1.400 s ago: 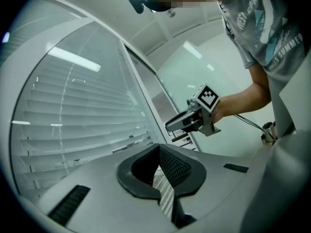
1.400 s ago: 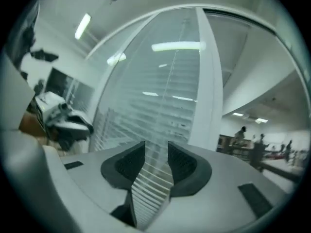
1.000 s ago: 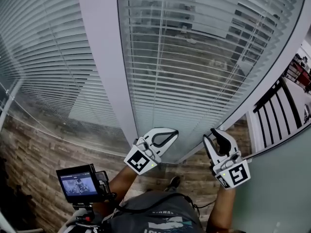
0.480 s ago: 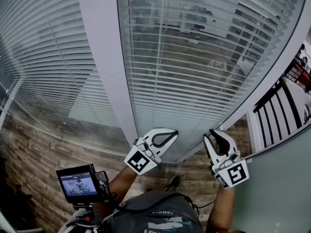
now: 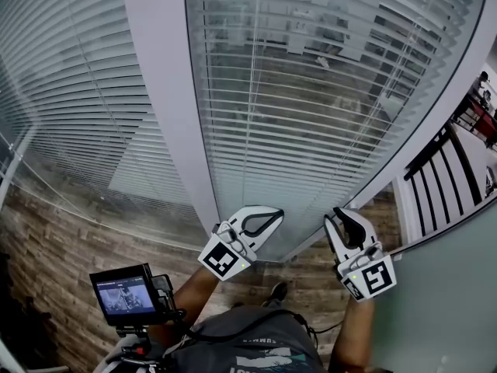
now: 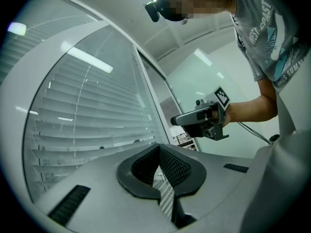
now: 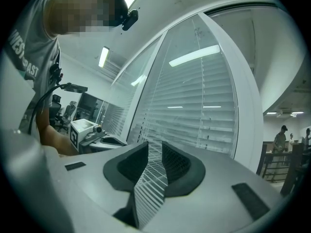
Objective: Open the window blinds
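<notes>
The right hand-held gripper (image 5: 339, 214), at the lower right of the head view, is narrowing its jaws: a second ago they stood wider, and they have just been closing. In the right gripper view (image 7: 154, 147) they are still standing apart with nothing between them, and only the slats are showing through the gap. It is sitting a touch further left in the frame than before.

The left hand-held gripper (image 5: 276, 216), at the lower centre, is staying where it was. Its jaws are meeting at the tips and holding nothing (image 6: 158, 149).

The window blinds (image 5: 311, 115) are filling the upper half of the head view behind glass, right of the white frame post (image 5: 167, 92). Their slats are lying as they did earlier, and neither gripper is touching them.
</notes>
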A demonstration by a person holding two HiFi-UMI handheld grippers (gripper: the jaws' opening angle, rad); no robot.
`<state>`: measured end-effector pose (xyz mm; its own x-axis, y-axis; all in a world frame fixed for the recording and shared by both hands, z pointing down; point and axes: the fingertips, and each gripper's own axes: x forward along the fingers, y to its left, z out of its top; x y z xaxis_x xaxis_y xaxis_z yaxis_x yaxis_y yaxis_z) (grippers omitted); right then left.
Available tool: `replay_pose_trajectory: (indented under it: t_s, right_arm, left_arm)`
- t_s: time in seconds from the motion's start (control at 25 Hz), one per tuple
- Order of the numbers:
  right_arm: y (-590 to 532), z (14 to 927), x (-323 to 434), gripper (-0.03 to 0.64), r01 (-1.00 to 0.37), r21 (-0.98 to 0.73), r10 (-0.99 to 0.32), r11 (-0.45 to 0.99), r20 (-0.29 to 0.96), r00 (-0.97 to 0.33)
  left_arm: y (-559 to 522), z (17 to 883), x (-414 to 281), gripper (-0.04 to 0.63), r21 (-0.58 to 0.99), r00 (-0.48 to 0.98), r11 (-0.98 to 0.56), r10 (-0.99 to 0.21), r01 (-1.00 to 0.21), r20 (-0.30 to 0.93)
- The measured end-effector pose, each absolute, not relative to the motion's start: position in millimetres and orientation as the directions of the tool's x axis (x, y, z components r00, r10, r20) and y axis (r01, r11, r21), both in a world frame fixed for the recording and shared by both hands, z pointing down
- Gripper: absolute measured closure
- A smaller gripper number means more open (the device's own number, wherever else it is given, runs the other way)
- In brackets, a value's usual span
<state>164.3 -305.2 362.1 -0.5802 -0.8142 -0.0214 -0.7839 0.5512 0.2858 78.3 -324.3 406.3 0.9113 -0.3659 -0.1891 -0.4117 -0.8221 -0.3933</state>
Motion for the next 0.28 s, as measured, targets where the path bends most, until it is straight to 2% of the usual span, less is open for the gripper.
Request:
replay_pose_trajectory:
  t_s: [0.28]
  right_arm:
    - [-302.9, 363.9, 163.5, 0.531, -0.784, 0.281, -0.814, 0.553, -0.017, -0.580]
  left_arm:
    - [-322.3, 407.2, 77.4, 0.592, -0.391, 0.911, -0.823, -0.365, -0.412, -0.191]
